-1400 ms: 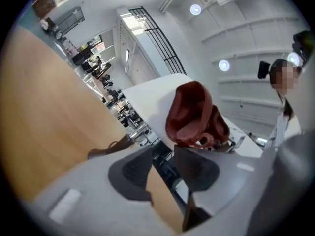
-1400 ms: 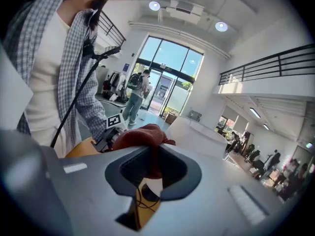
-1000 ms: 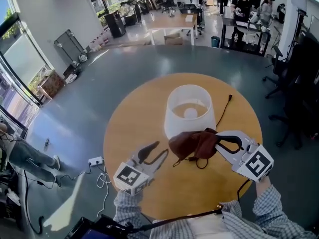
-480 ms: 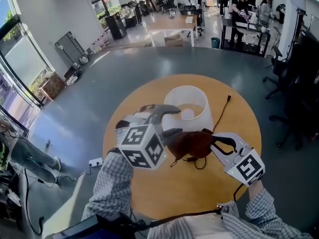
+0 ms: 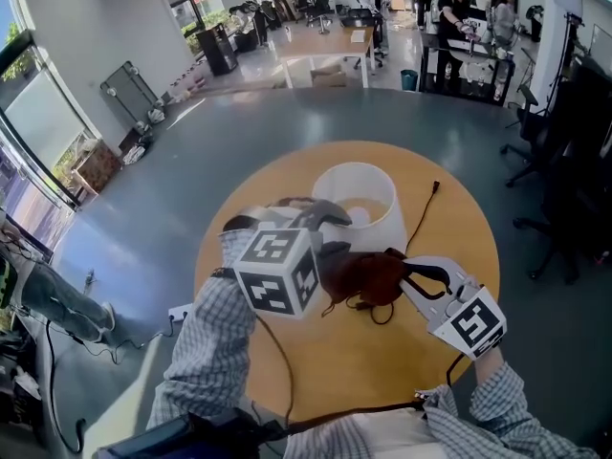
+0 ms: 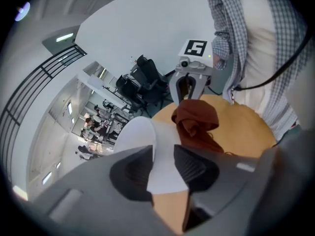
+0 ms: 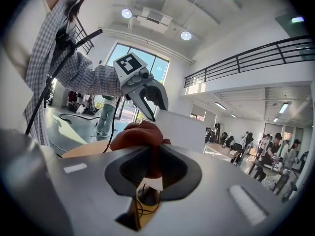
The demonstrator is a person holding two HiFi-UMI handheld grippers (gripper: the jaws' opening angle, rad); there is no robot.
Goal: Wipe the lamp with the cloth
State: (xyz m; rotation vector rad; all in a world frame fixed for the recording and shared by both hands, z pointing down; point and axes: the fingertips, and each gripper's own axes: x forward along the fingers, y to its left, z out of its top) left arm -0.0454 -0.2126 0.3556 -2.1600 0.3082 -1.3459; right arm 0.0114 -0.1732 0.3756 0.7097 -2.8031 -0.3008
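A white lamp shade [image 5: 368, 204] stands on the round wooden table [image 5: 382, 371]. My left gripper [image 5: 339, 234] reaches over the shade's near rim. In the left gripper view the shade's wall [image 6: 142, 136] runs between the jaws of this gripper [image 6: 165, 166], which are closing, and I cannot see the pads pressing it. My right gripper [image 5: 409, 273] is shut on a bunched brown cloth [image 5: 363, 275] that rests on the table against the shade's front. The cloth [image 7: 140, 134] is pinched between the jaws of the right gripper [image 7: 155, 168], with the shade [image 7: 182, 129] just behind.
A dark cable [image 5: 426, 208] lies on the table right of the shade. A white power strip [image 5: 182, 309] sits on the floor to the left, and black office chairs [image 5: 564, 161] stand to the right. Desks and people fill the far end of the room.
My left gripper rose from the table's front left to the shade's near rim and rolled, so its marker cube now faces up. The right gripper and cloth stayed put.
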